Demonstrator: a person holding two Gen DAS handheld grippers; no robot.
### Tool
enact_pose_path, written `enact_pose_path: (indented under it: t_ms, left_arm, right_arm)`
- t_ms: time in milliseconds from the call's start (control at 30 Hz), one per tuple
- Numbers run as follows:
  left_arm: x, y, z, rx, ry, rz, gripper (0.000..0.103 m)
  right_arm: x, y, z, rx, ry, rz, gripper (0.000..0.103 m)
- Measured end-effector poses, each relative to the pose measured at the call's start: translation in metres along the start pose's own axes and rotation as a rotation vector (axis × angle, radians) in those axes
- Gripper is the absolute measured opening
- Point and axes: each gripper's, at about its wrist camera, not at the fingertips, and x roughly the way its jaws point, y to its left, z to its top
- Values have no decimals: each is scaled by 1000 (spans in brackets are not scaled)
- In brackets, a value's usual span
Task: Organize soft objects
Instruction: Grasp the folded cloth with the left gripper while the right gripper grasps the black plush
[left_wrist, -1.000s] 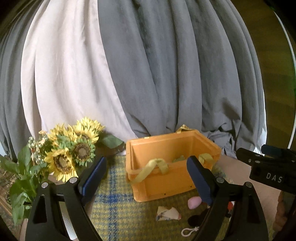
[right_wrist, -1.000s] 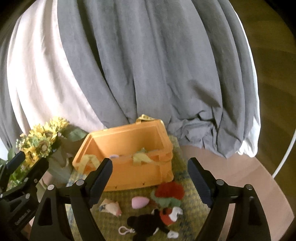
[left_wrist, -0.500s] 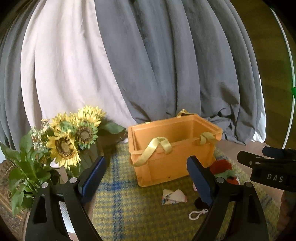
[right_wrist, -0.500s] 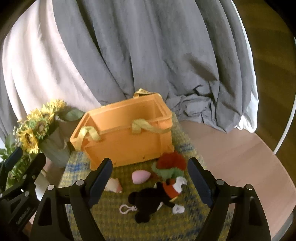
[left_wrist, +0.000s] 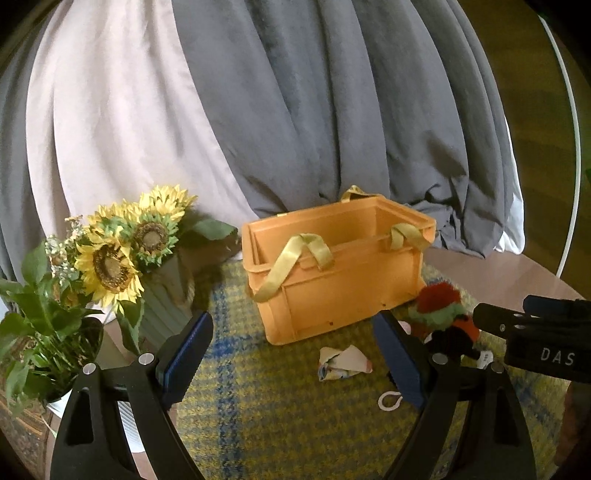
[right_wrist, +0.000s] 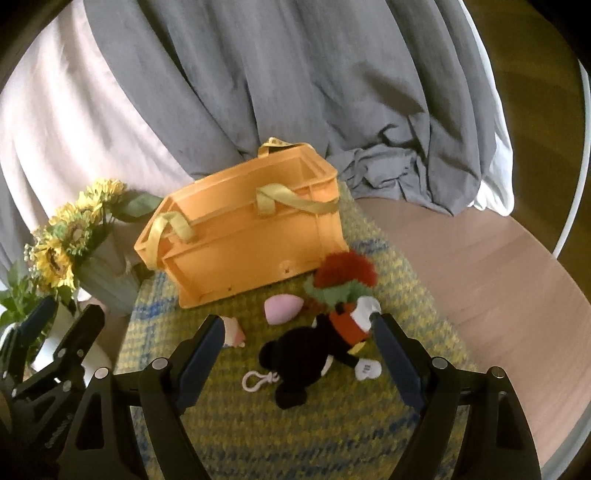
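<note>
Both your tongs, left (left_wrist: 291, 356) and right (right_wrist: 301, 360), gape empty above black plush (right_wrist: 314, 354); careless close risks snagging keyring loop (right_wrist: 255, 380) or nudging orange crate (right_wrist: 243, 236).

From the left wrist we look forward and slightly down between the left gripper (left_wrist: 291, 354) fingers, with the orange crate (left_wrist: 332, 273) just ahead and the sunflowers (left_wrist: 122, 247) off to its left. From the right wrist we tilt down more steeply between the right gripper (right_wrist: 301, 354) fingers, with the black plush toy (right_wrist: 306, 354) lying between them. Both views share the crate, the sunflowers, the checked mat (right_wrist: 258, 435), the grey curtain (left_wrist: 332, 110), and each catches the other gripper at its edge.
</note>
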Motion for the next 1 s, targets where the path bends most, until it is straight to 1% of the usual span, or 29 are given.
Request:
enact_pose_path:
  t_ms: [100, 400, 600, 667, 1000]
  left_arm:
    - [6, -1, -4, 6, 17, -9, 89]
    - [27, -4, -17, 25, 75, -31, 89]
    - [47, -4, -28, 36, 124, -54, 89]
    - [56, -4, -30, 36, 141, -73, 89]
    - [94, -12, -37, 40, 189, -157, 89]
  right_arm:
    - [4, -1, -5, -6, 16, -18, 84]
    - [24, -5, -21, 32, 92, -9, 84]
    - [42, -5, -32, 55, 142, -3, 84]
    - [49, -5, -35, 59, 161, -1, 83]
    - [71, -10, -41, 98, 166, -6, 83]
